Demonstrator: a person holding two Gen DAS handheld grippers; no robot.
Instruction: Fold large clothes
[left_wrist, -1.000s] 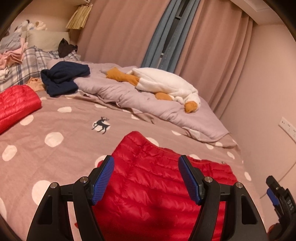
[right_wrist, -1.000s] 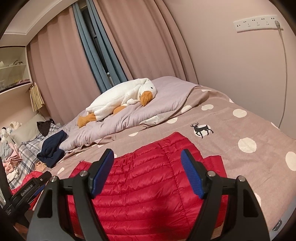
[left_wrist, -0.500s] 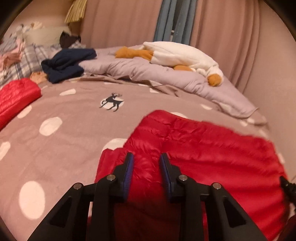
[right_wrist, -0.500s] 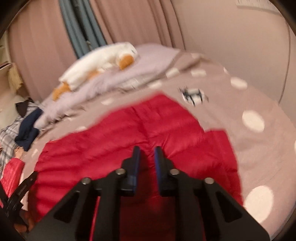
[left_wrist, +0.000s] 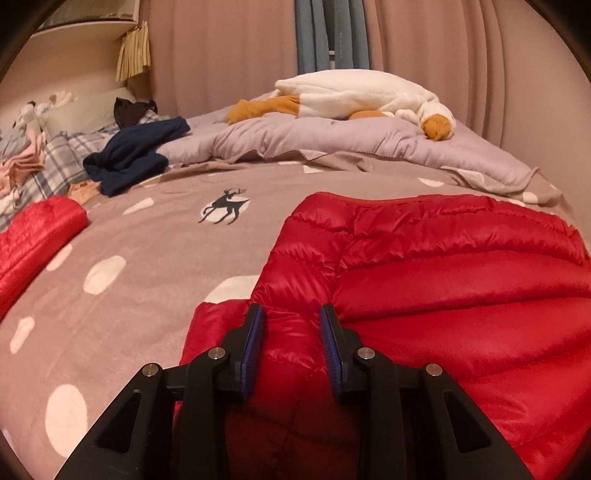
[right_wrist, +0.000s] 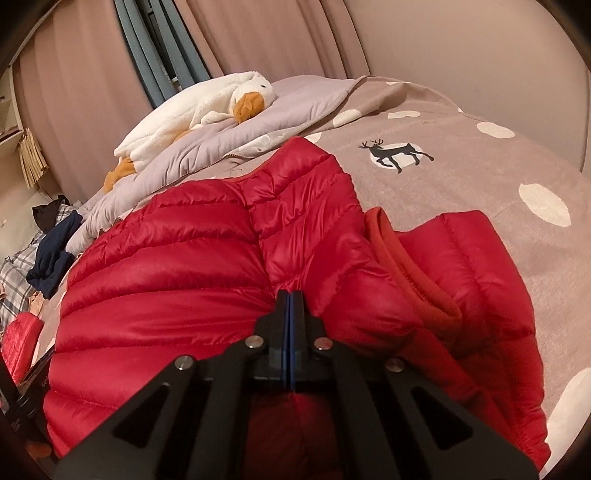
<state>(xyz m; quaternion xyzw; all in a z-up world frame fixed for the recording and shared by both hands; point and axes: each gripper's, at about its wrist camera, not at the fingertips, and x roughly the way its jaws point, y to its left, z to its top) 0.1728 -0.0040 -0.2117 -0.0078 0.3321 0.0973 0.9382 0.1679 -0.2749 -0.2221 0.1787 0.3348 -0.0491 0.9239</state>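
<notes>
The red puffer jacket (left_wrist: 443, 295) runs off the left wrist view at four to six o'clock, its hem unseen. The right gripper (right_wrist: 290, 299) seems to pinch a fold, though the fabric between its pads is hidden. At nine o'clock, another red garment (left_wrist: 33, 236) is cut off.

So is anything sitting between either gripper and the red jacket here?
Nothing visible. The left gripper has a bunch of the red jacket directly between its part-closed jaws, and the right gripper is pinched shut right on the jacket fabric. The goose plush and navy garment lie well beyond it on the bed.
</notes>
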